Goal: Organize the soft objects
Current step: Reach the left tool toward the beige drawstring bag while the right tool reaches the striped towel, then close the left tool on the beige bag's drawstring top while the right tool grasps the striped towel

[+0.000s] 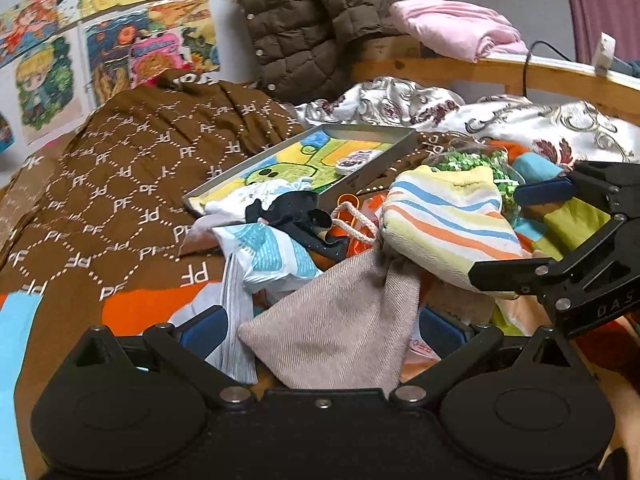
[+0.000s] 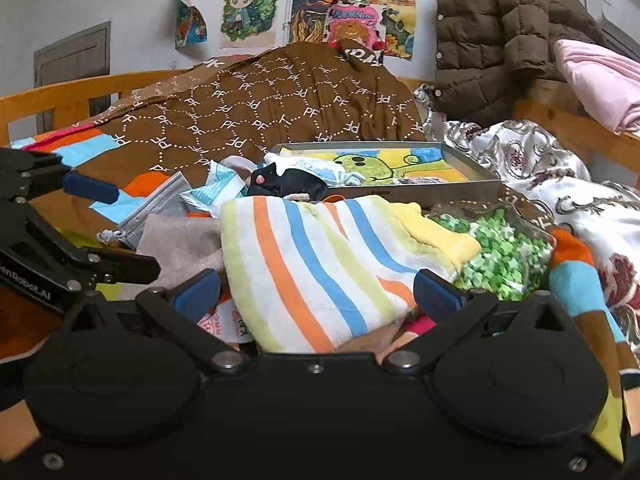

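Observation:
A heap of soft things lies on the bed. A beige drawstring pouch [image 1: 340, 320] sits between the open fingers of my left gripper [image 1: 320, 330]. A striped towel [image 2: 320, 264] lies between the open fingers of my right gripper [image 2: 316, 294]; it also shows in the left wrist view [image 1: 448, 220], with the right gripper [image 1: 508, 232] around its right end. A black soft item [image 1: 296, 208], a white and blue packet [image 1: 272, 256] and a grey face mask [image 2: 156, 208] lie beside them. A metal tray [image 1: 396, 152] with a cartoon lining stands behind the heap.
A brown "PF" quilt [image 1: 140, 168] covers the left of the bed. A bag of green bits [image 2: 504, 256] lies right of the towel. A patterned white cloth [image 2: 560, 184], a brown puffer jacket [image 1: 312, 28] and pink fabric [image 1: 460, 28] lie by the wooden bed rail [image 1: 500, 72].

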